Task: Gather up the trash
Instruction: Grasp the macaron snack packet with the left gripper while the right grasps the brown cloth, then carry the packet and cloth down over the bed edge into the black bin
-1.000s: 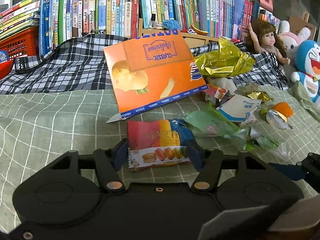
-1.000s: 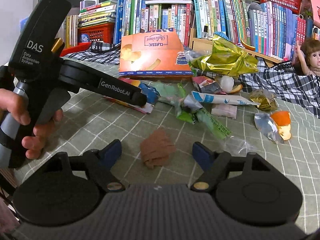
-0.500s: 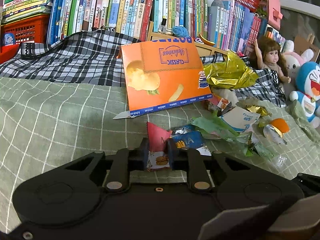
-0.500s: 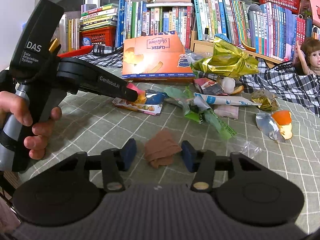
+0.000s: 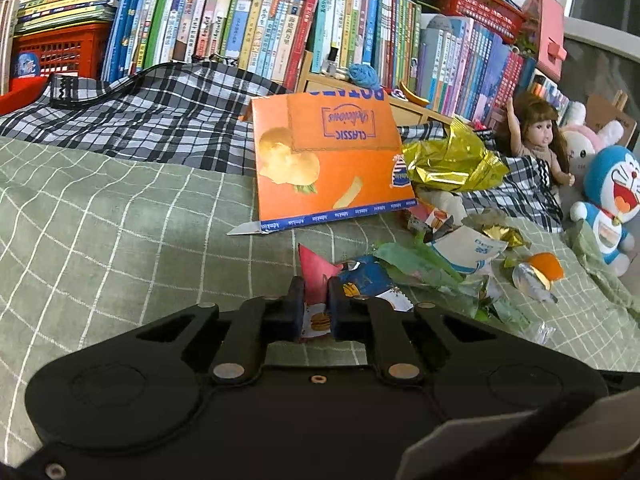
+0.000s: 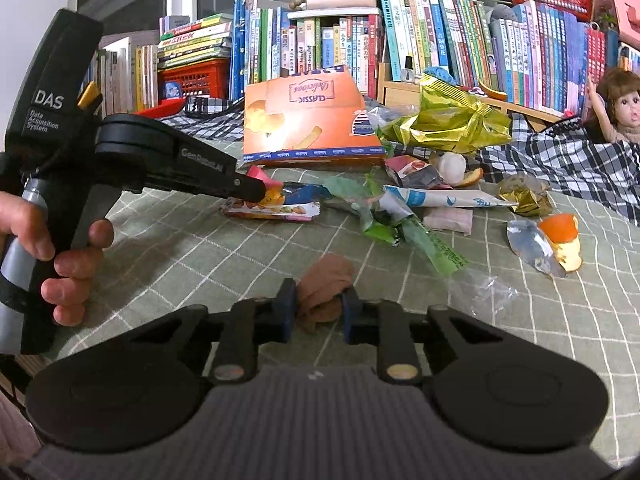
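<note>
Setting: a green checked bedspread [image 6: 168, 264] in front of a row of books [image 5: 256, 28], with a black-and-white plaid blanket [image 5: 132, 120] bunched along the back.
Trash field: loose wrappers lie scattered across the middle of the bedspread, below an orange snack box [image 5: 328, 168] that leans against the blanket, and beside a crumpled gold foil bag [image 6: 448, 124].
Left gripper [image 5: 314, 308]: jaws closing, pads pressed on the folded edge of a red macaron wrapper [image 5: 316, 276]; the rest of the wrapper trails on the bedspread to the right.
Right gripper [image 6: 318, 312]: jaws closing, with a crumpled brown wrapper [image 6: 324, 288] between them. Pads appear to touch its sides; firm clamping cannot be confirmed.
Macaron wrapper, handling: likely thin film, very light, slippery, and buckles under pressure. Grip a doubled fold, as here, rather than a single layer.
Brown wrapper, handling: probably soft paper or fabric-like sheet, light, compressible. Take hold across the thickest bunched part so that it does not slip out.
Remaining items: a green plastic strip [image 6: 424, 240] and a clear film scrap [image 6: 480, 284] look limp; pinch at a wadded spot.
Risk: lifting too fast may let light film slide from the pads.
</note>
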A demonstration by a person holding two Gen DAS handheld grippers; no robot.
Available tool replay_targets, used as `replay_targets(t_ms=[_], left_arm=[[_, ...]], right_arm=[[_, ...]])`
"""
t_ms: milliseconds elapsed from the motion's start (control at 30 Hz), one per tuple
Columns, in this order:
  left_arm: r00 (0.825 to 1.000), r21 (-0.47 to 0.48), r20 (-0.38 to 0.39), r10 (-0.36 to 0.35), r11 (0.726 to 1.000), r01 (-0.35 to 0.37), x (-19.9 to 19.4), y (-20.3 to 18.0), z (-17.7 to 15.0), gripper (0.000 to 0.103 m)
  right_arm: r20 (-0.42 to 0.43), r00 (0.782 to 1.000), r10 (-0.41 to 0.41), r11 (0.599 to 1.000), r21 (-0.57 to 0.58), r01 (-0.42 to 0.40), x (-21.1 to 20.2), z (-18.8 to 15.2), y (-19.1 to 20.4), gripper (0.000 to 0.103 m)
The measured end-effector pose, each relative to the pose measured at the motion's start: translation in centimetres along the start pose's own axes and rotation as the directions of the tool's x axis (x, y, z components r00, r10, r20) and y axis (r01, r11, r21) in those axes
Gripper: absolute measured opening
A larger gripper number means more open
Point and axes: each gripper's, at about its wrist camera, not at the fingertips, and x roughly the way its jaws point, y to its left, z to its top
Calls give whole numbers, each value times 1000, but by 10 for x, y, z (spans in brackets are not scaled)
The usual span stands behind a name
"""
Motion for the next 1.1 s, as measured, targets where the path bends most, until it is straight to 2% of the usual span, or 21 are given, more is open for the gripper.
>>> replay_targets(t_ms=[333,600,1100], left_arm=[[1000,-3,22,-15,1000,15,-15,-1,4,11],[999,-1,42,-21,1000,21,-35,-6,8,11],[991,4,127,-36,999,36,-116,-6,2,11]], right_arm=[[35,999,-21,999,-33,22,-12,8,3,26],[50,999,-5,999,-37,7,-27,9,6,27],[98,995,4,998,-69,3,-77,8,23,27]])
